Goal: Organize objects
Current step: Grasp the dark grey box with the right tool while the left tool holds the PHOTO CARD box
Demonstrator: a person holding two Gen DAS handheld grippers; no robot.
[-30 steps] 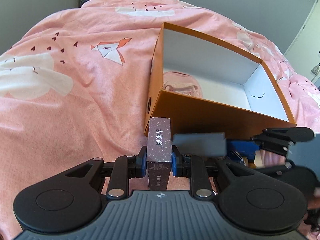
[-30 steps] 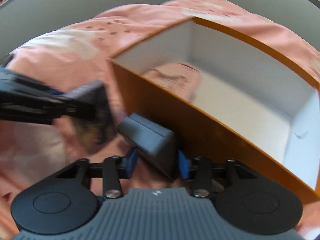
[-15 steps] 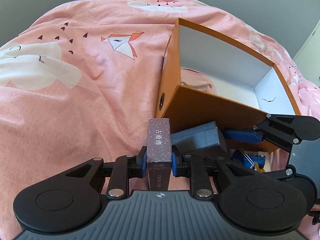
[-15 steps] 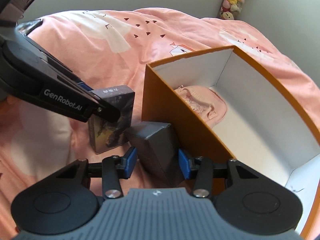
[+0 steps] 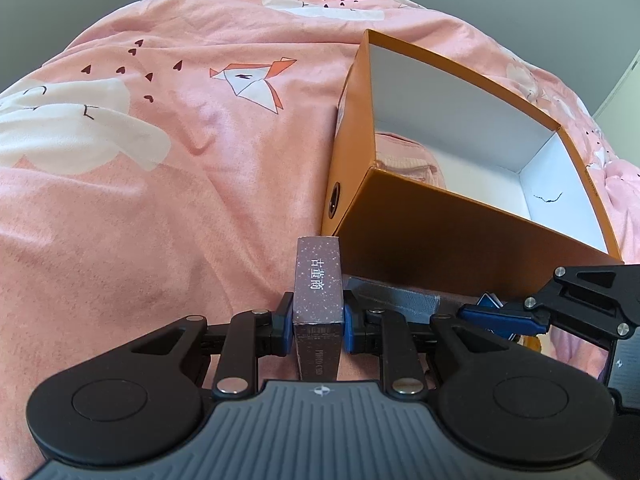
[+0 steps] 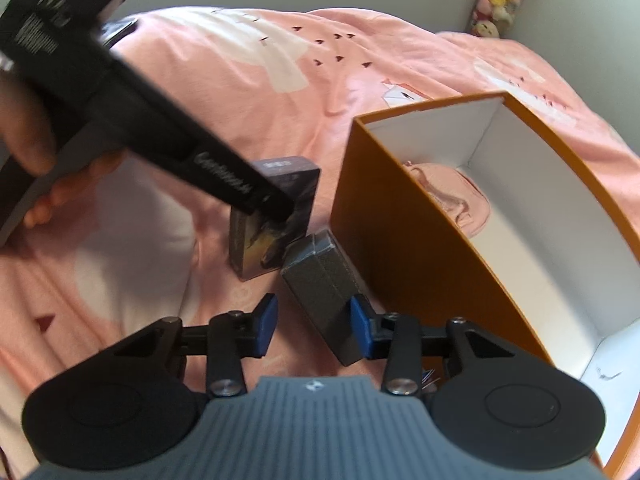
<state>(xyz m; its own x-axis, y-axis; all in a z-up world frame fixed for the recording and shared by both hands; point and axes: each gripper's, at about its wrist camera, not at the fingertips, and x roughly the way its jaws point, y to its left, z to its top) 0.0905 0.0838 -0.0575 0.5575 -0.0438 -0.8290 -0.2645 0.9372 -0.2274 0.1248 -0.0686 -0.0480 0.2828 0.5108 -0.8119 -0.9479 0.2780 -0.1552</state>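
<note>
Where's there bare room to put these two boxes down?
Inside the orange box, the white floor right of the pink pouch is bare. So is the pink blanket left of it. It's crowded at its near wall: speckled box, gray box, both grippers.

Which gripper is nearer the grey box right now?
Right. The right gripper is open around the grey box, one pad touching its side. The left gripper is just beside it, shut on the purple card box.

Pink bedspread [image 5: 168, 184], grey walls [image 5: 80, 4]
</note>
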